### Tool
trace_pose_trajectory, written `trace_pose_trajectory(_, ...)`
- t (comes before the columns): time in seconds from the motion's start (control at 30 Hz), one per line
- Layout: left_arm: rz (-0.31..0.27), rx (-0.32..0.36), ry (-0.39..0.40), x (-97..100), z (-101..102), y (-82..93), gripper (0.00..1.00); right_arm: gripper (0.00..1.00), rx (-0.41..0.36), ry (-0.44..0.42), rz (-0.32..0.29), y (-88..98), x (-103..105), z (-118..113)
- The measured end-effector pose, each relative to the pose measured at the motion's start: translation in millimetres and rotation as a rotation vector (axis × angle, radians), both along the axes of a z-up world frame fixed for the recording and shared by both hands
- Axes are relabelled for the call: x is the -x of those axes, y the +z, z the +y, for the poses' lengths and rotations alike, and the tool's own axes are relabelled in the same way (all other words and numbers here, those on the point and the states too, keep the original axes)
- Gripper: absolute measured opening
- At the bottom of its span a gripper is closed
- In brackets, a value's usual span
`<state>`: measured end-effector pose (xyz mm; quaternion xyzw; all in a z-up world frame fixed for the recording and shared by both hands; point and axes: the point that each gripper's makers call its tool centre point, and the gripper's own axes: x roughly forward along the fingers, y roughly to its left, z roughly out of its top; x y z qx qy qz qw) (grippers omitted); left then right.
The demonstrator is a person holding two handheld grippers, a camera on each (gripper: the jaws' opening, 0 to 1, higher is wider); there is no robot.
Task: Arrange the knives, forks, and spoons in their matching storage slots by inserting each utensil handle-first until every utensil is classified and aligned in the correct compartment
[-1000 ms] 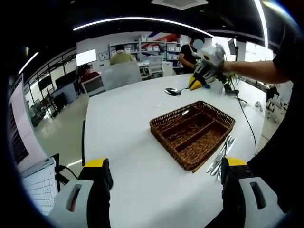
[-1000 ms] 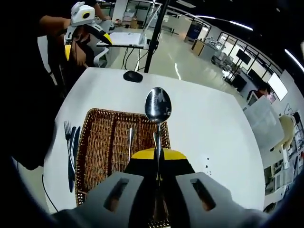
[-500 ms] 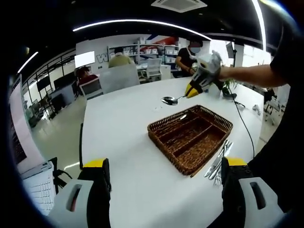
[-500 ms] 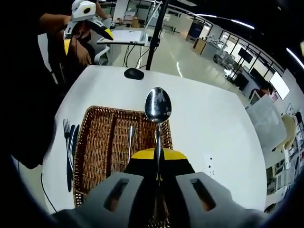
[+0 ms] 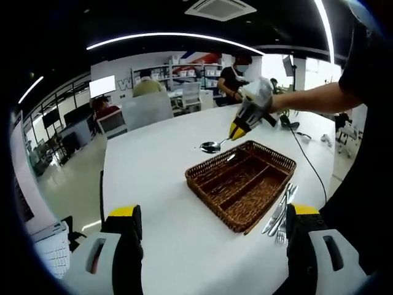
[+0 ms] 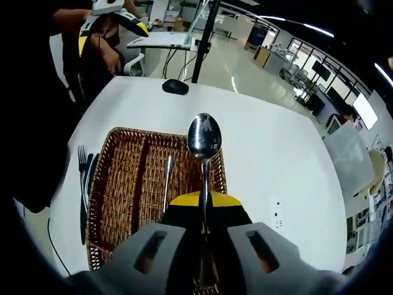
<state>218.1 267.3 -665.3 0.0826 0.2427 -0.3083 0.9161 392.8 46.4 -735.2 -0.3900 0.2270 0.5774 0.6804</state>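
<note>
The right gripper (image 6: 202, 203) is pinching a spoon (image 6: 204, 138) by its handle, bowl out, over the basket (image 6: 120, 184). The left gripper (image 5: 212, 246) is waiting wide open. The spoon is looking light, stiff and slippery, so gripping mid-handle is working best.

right tongs (image 6: 204, 200) clamped, left tongs (image 5: 212, 212) agape
</note>
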Motion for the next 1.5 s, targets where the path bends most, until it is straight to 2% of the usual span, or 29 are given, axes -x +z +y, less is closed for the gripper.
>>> trace_pose_trajectory(0.1,-0.003,-0.004,0.002,-0.3,1,0.5,1.0,0.0,0.009,0.002,0.016,-6.6,0,1)
trace_pose_trajectory(0.17,-0.026,-0.022,0.011,-2.5,5,2.7,1.0,0.0,0.009,0.006,0.023,-10.1,-1,3)
trace_pose_trajectory(0.23,-0.025,-0.006,0.017,-2.6,6,3.6,1.0,0.0,0.008,0.009,0.03,-13.0,-2,5)
trace_pose_trajectory(0.47,-0.011,-0.02,0.026,-1.6,9,0.9,1.0,0.0,0.009,0.013,0.044,-30.4,-4,10)
trace_pose_trajectory(0.57,-0.06,-0.043,0.043,-4.1,14,8.9,0.99,0.0,0.015,0.01,0.055,-40.0,-3,9)
trace_pose_trajectory(0.63,-0.064,-0.033,0.052,-3.7,14,12.7,0.99,0.0,0.02,0.008,0.054,-45.0,-3,8)
trace_pose_trajectory(0.87,-0.038,-0.021,0.072,-0.8,16,7.9,0.99,0.0,0.013,-0.021,0.067,-57.4,-3,6)
trace_pose_trajectory(1.03,-0.049,-0.024,0.063,-2.4,14,10.5,0.99,0.0,0.021,-0.041,0.087,-70.5,-4,4)
trace_pose_trajectory(1.1,-0.036,-0.017,0.061,-1.5,13,10.1,0.99,0.0,0.023,-0.044,0.085,-73.6,-6,4)
trace_pose_trajectory(1.17,-0.05,-0.028,0.059,-3.2,15,12.4,0.99,0.0,0.025,-0.05,0.096,-77.7,-9,6)
trace_pose_trajectory(1.5,-0.047,-0.033,0.083,-1.7,23,10.4,0.99,0.0,0.037,-0.063,0.149,-101.2,-9,16)
